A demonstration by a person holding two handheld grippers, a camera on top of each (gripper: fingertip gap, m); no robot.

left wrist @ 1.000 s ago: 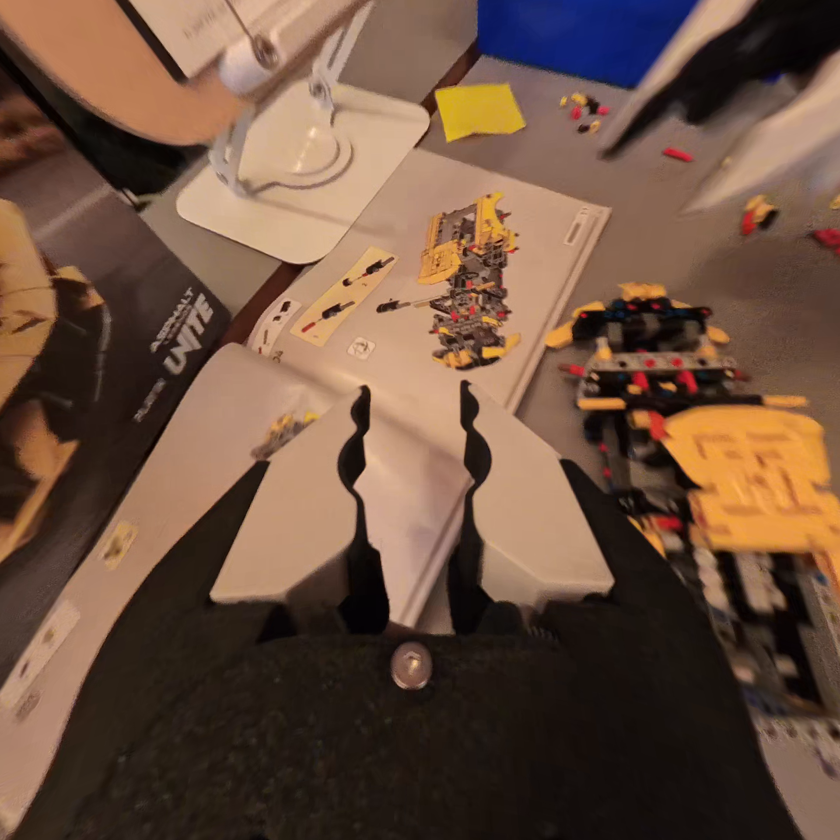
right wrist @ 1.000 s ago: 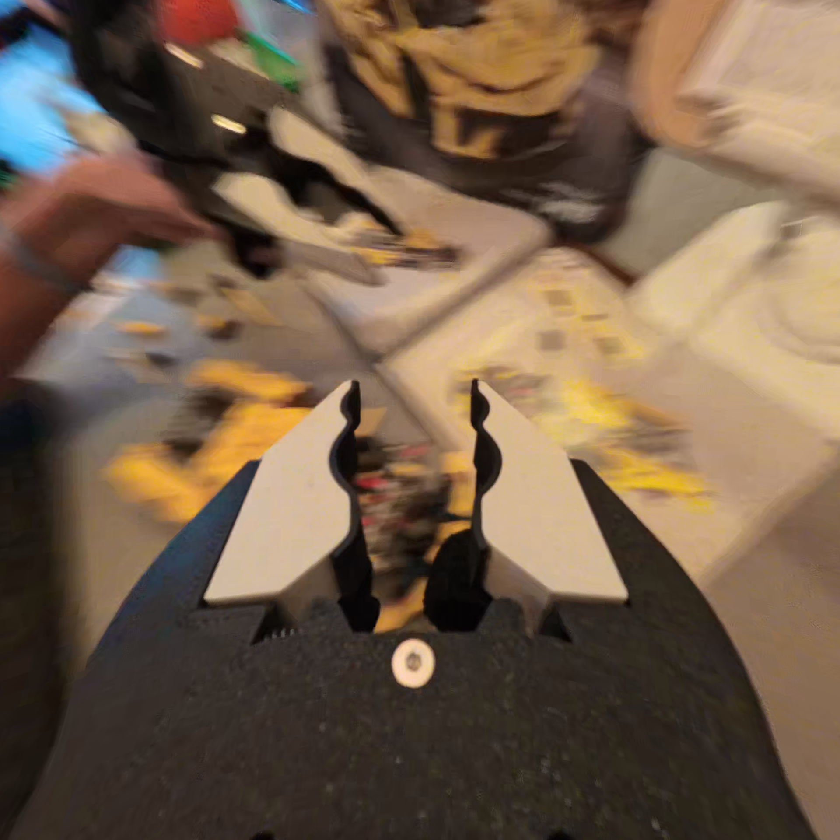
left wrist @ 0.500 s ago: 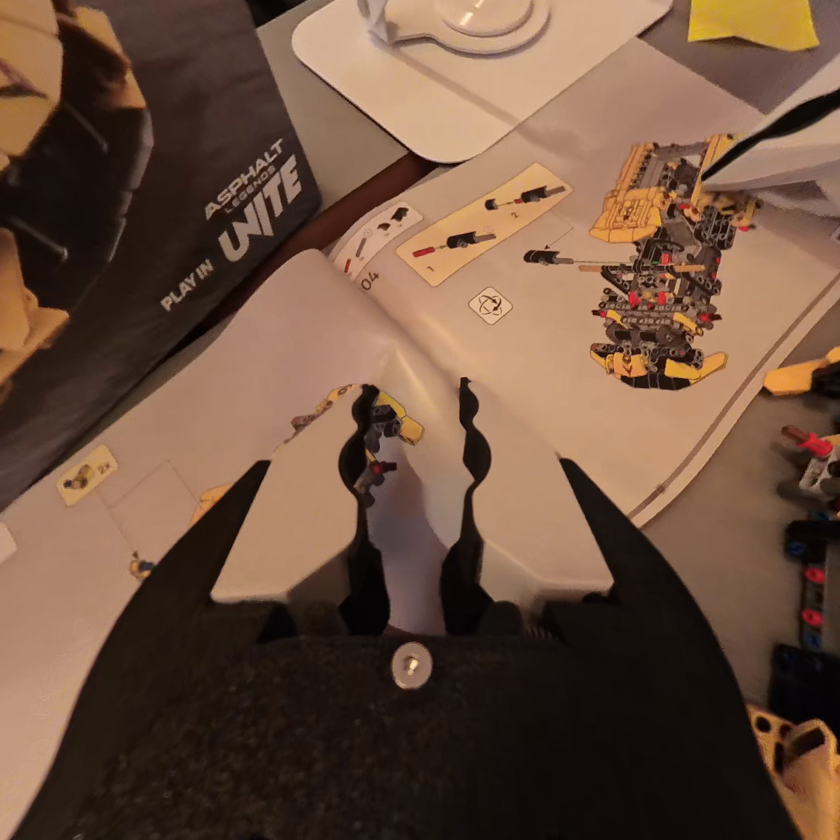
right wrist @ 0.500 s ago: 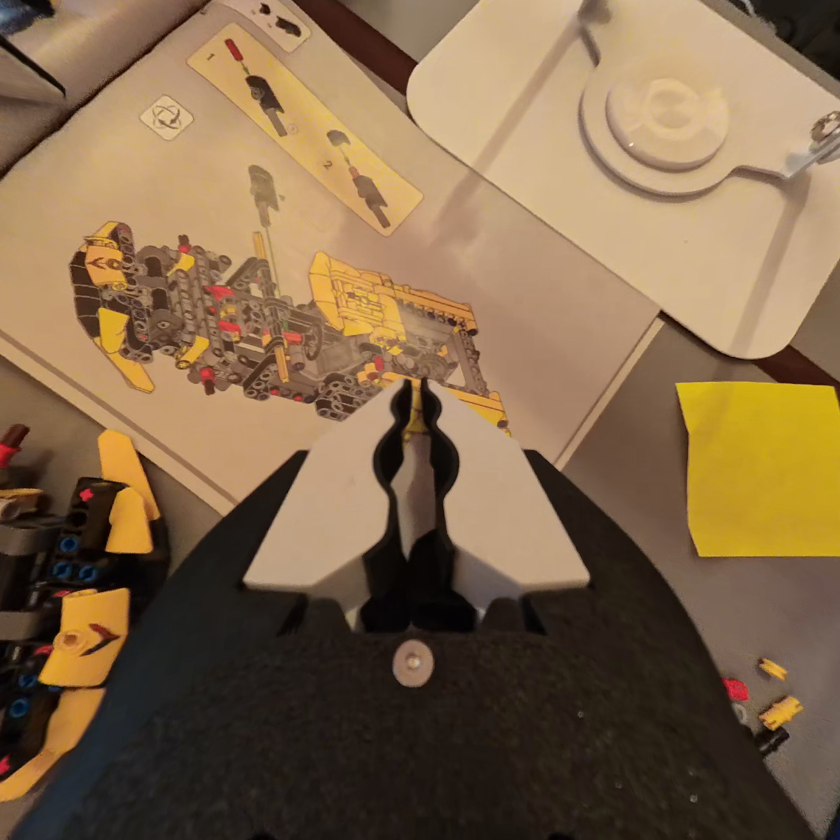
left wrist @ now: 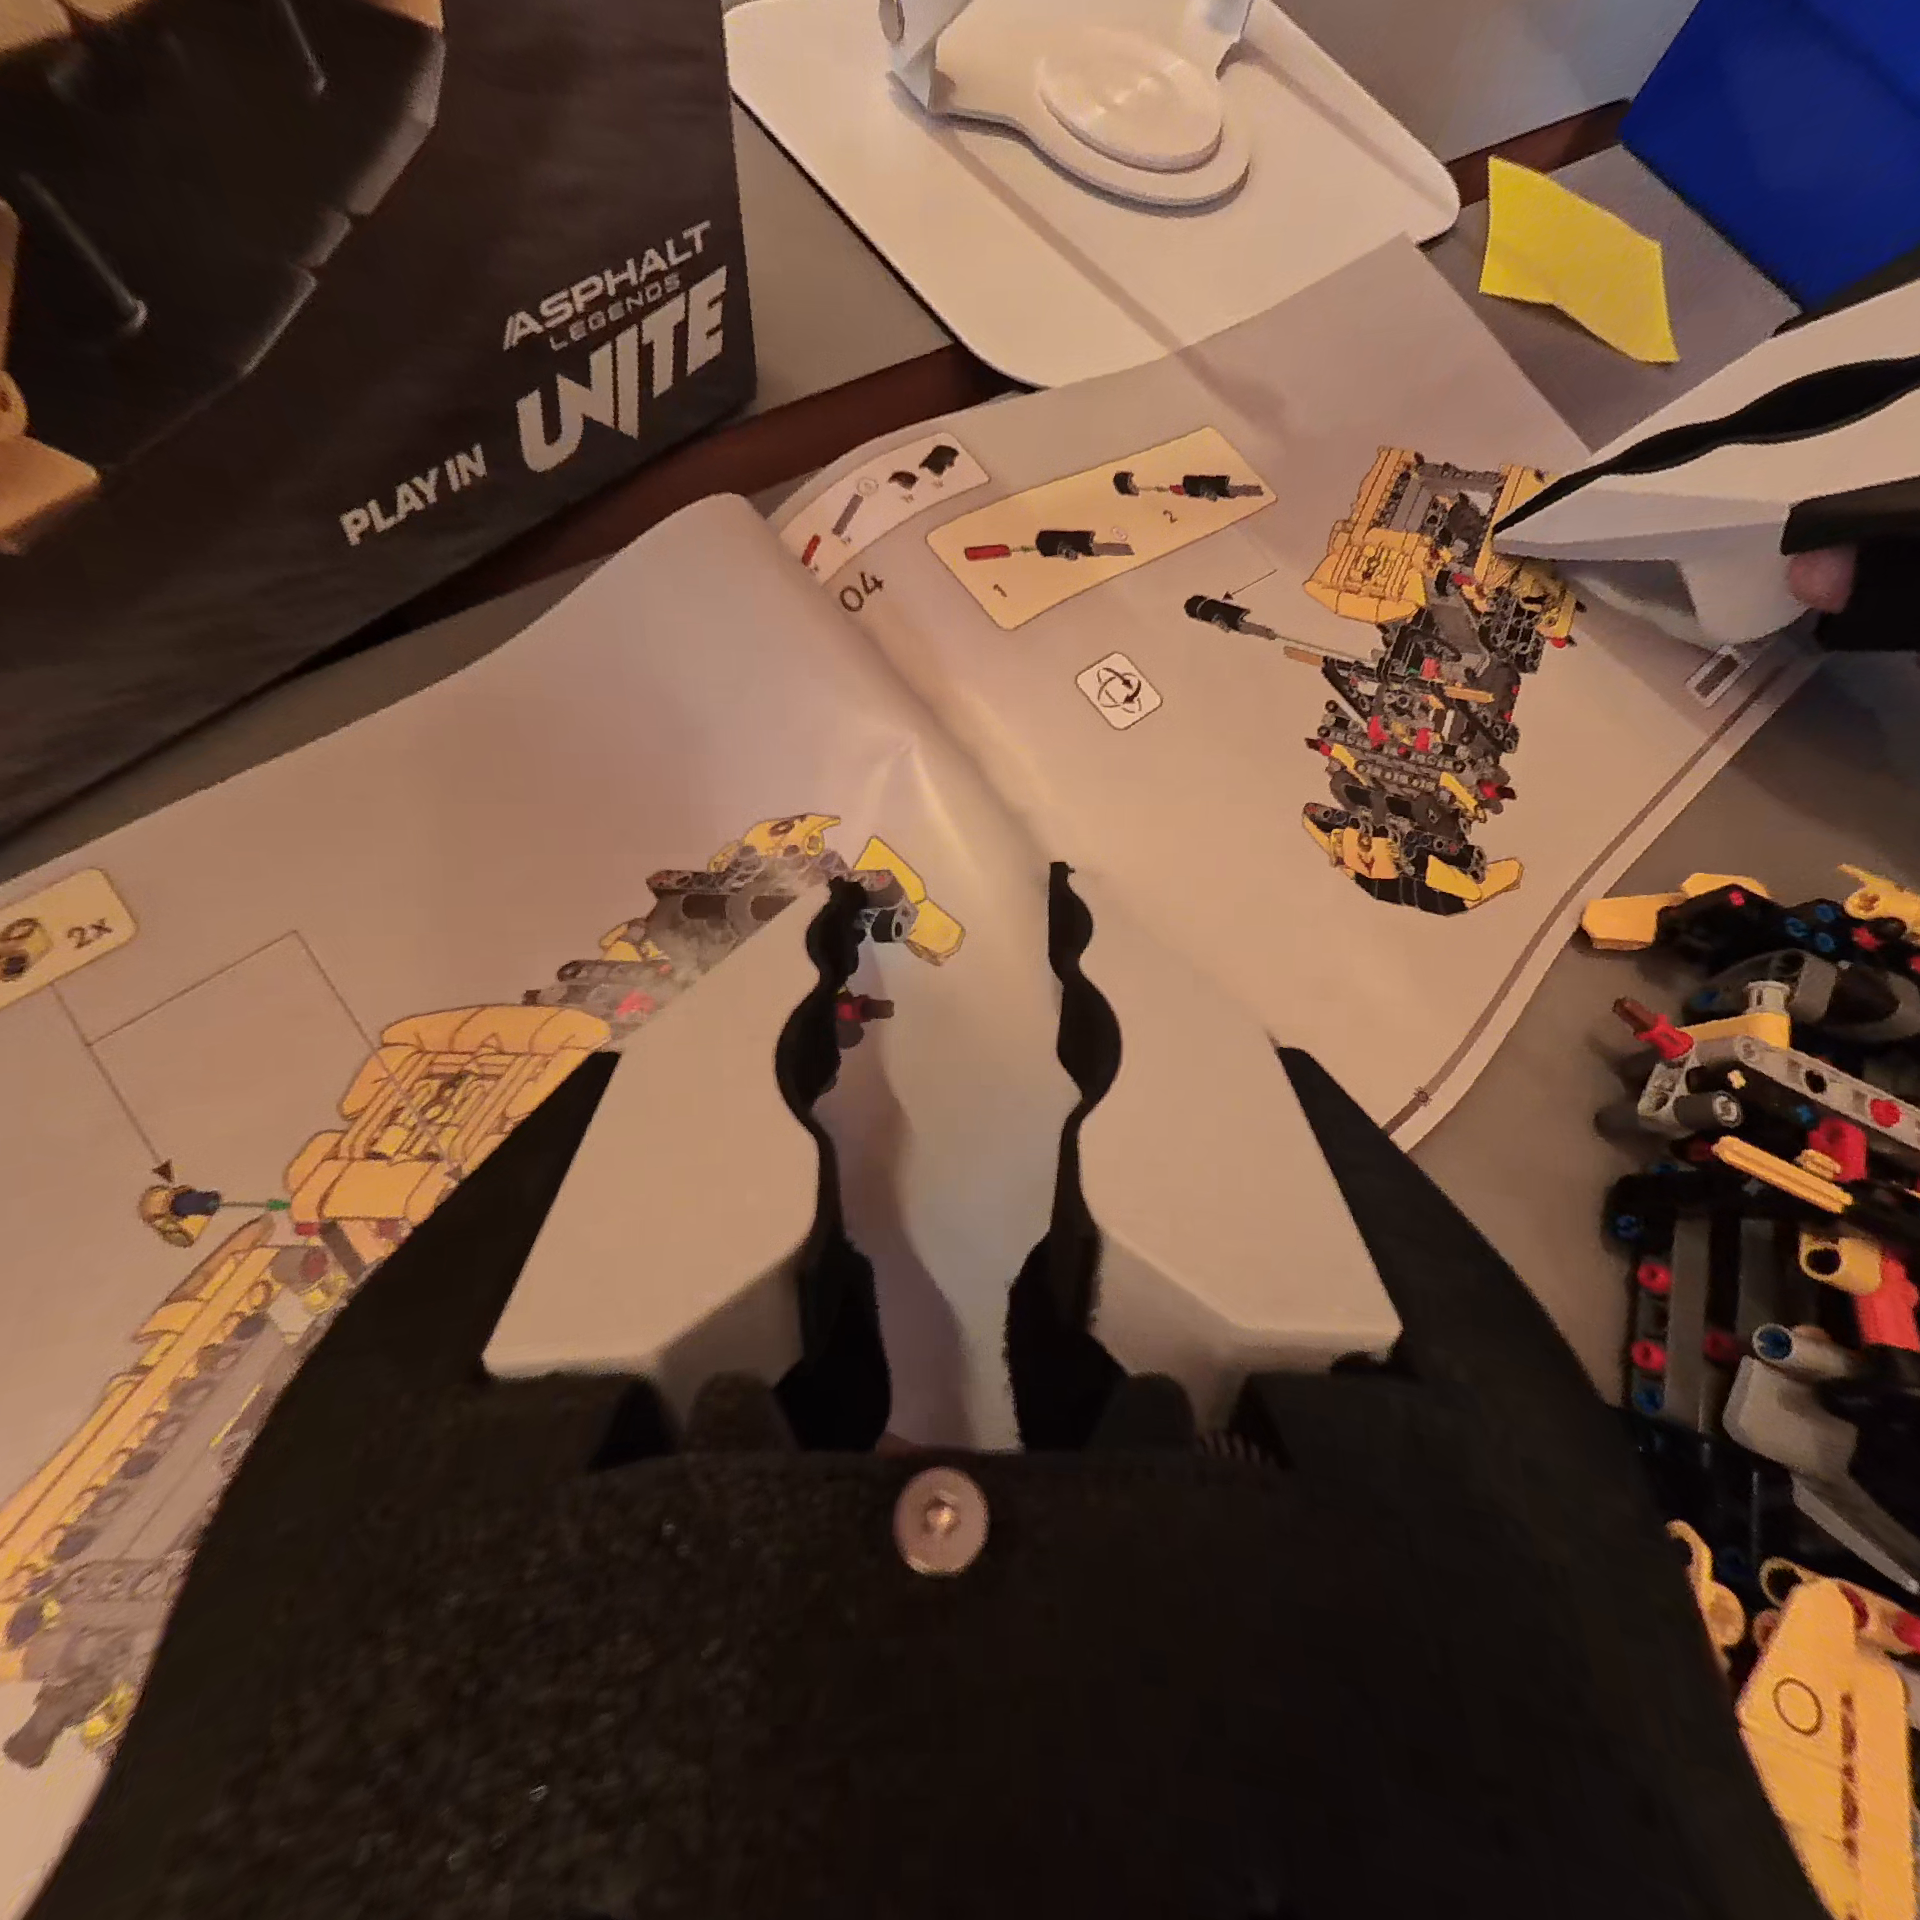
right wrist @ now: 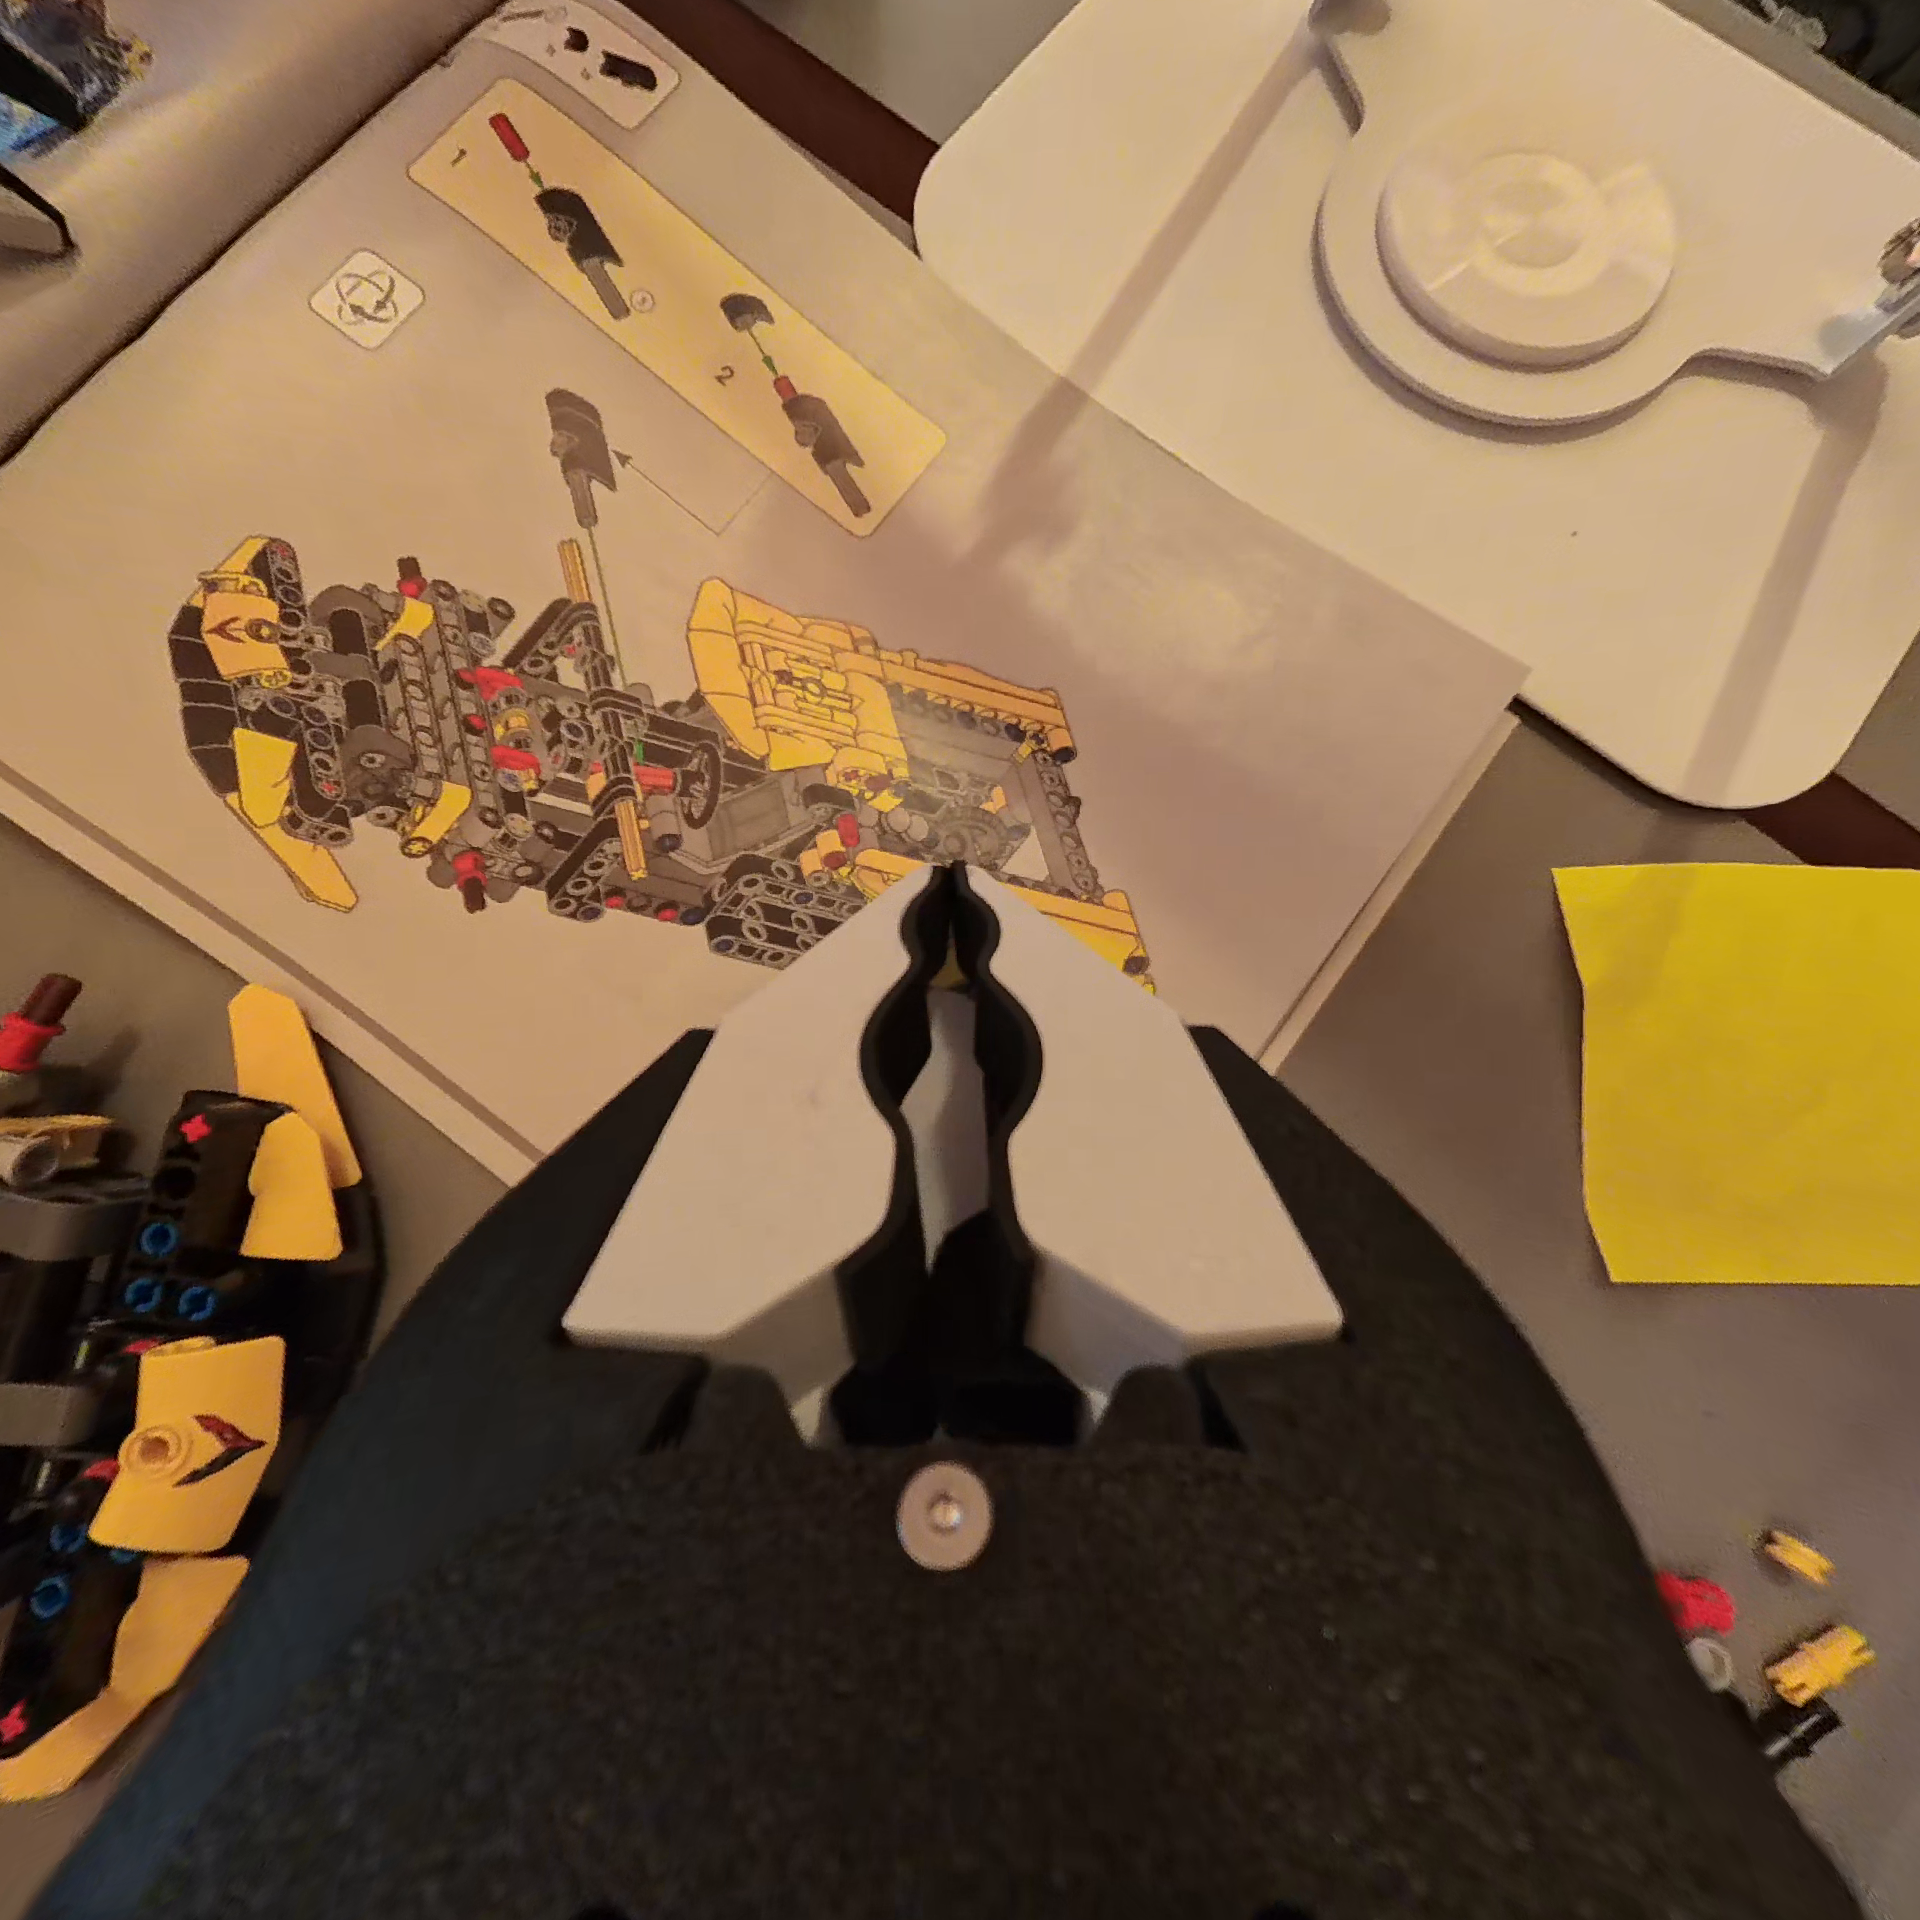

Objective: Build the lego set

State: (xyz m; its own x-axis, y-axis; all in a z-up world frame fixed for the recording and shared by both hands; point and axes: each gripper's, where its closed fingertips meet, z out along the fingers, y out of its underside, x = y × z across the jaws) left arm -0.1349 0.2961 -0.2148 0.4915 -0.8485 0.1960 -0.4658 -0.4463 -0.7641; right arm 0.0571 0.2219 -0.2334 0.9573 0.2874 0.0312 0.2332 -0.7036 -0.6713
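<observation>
The open instruction booklet [left wrist: 623,727] lies flat on the grey table; it also shows in the right wrist view [right wrist: 312,468]. My left gripper [left wrist: 951,883] is open and empty, hovering over the booklet's centre fold. My right gripper [right wrist: 953,873] is shut with nothing between its fingers, its tips over the printed model on the right page; it shows in the left wrist view [left wrist: 1507,530] touching or just above that page. The partly built yellow, black and grey model [left wrist: 1766,1195] lies right of the booklet, at the lower left of the right wrist view [right wrist: 156,1299].
The dark set box [left wrist: 312,312] stands behind the booklet. A white stand base [left wrist: 1091,156] [right wrist: 1455,416] overlaps the booklet's far corner. A yellow paper note [left wrist: 1579,270] [right wrist: 1745,1070], a blue object [left wrist: 1787,135] and small loose pieces [right wrist: 1808,1652] lie to the right. There is about 20 cm between the tips of the two grippers.
My right gripper has swung down onto the right page and gone from open to shut. My left gripper has moved closer over the booklet's fold and stays open.
</observation>
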